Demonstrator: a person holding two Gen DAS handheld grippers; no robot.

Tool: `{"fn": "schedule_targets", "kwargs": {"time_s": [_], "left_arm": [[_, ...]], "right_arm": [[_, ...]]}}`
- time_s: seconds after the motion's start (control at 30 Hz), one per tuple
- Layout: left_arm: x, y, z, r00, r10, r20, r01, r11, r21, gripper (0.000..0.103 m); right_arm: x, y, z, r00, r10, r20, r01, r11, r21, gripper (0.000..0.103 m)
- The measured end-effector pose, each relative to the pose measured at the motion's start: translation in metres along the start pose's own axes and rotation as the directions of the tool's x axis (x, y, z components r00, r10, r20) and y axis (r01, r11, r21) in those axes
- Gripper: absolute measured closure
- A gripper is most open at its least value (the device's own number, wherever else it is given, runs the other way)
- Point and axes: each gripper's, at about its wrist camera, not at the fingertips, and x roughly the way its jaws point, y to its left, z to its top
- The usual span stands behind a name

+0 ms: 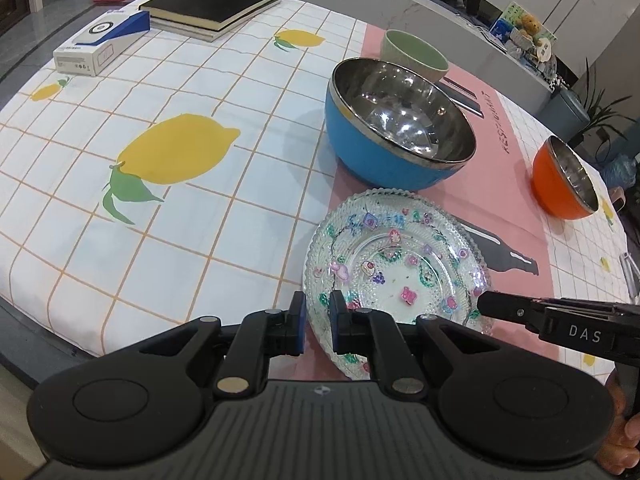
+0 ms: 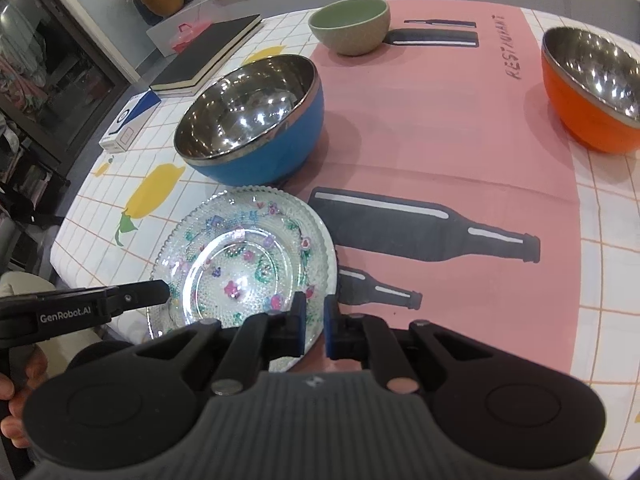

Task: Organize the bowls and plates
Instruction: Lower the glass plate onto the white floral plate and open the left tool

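The glass plate (image 1: 396, 264), clear and beaded with small coloured stickers inside, sits near the front edge of the table (image 1: 168, 216), half on the pink placemat (image 2: 448, 128) and half on the lemon-print cloth. Both grippers hold it by the rim. The left gripper (image 1: 318, 320) has its blue-padded fingers closed on the plate's left rim, glass showing between the pads. The right gripper (image 2: 316, 320) pinches the plate's near right rim in the same way. Apart from the stickers and a few specks, the plate holds nothing.

Just behind the plate stands the blue bowl (image 1: 396, 132), steel-lined and empty. The green bowl (image 2: 352, 26) sits farther back on the placemat, also empty. The orange bowl (image 2: 596, 88), steel inside and empty, stands toward the right edge, well apart from the others.

The placemat reads "RESTAURANT" beside printed dark bottles. From the left wrist, the right gripper's side reads "DAS"; from the right wrist, the left gripper's side reads "GenRobot.AI". At the far left corner lie stacked black notebooks (image 1: 212, 4) and a white and blue box (image 1: 100, 42), its print too small to read.
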Motion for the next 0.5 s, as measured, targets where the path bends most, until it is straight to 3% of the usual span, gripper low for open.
{"fn": "schedule_targets", "kwargs": {"time_s": [0.27, 0.47, 0.5], "left_arm": [[0.0004, -0.0028, 0.0007, 1.000, 0.009, -0.008, -0.009, 1.000, 0.018, 0.088], [-0.0010, -0.0025, -0.0007, 1.000, 0.016, -0.006, -0.016, 1.000, 0.016, 0.086], [-0.0018, -0.0020, -0.0008, 1.000, 0.017, -0.004, -0.016, 1.000, 0.015, 0.085]], "right_arm": [[0.0001, 0.0011, -0.0009, 1.000, -0.007, 0.005, 0.007, 1.000, -0.011, 0.096], [-0.0020, 0.0008, -0.0002, 1.000, 0.006, 0.005, -0.006, 1.000, 0.009, 0.089], [-0.0032, 0.0005, 0.0000, 1.000, 0.012, 0.007, -0.012, 1.000, 0.011, 0.083]]}}
